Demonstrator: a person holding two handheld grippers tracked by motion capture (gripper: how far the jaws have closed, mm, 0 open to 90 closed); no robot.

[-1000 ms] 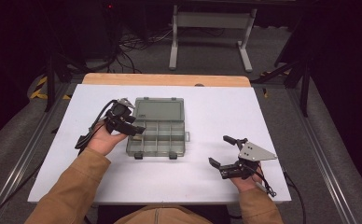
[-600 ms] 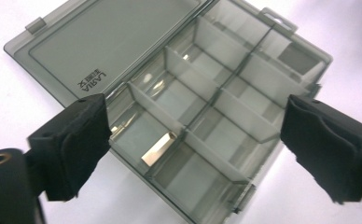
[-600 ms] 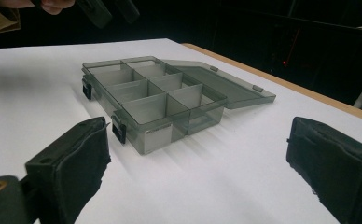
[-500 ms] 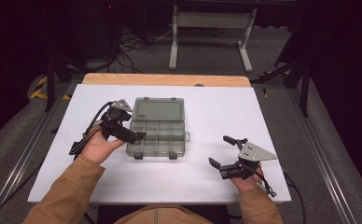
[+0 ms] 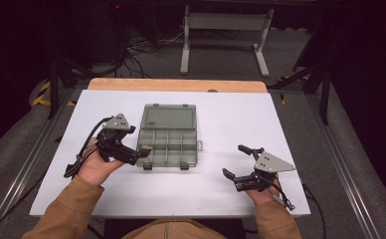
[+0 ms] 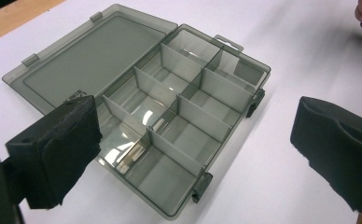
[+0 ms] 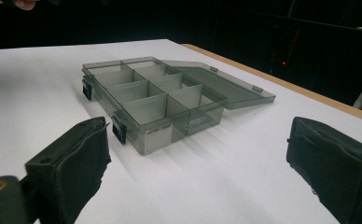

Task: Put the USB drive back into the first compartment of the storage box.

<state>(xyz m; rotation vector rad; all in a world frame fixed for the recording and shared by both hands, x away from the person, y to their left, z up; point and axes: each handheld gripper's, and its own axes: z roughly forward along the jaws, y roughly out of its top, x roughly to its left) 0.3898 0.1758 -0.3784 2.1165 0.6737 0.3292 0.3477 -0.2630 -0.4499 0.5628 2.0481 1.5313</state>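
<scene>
Item: smoky-grey compartment box, which we find on the white tabletop, lid folded flat open behind it, compartments empty. Left tool: at the box's left edge, its jaws have just been opening and now stand wide apart, nothing between them. Right tool: well apart from the box at the near right, jaws spread, holding nothing.

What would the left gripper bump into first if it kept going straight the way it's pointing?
Most likely the compartment box. The left gripper has open jaws aimed at its near end, with nothing between them; how low it would strike is hard to judge.
</scene>
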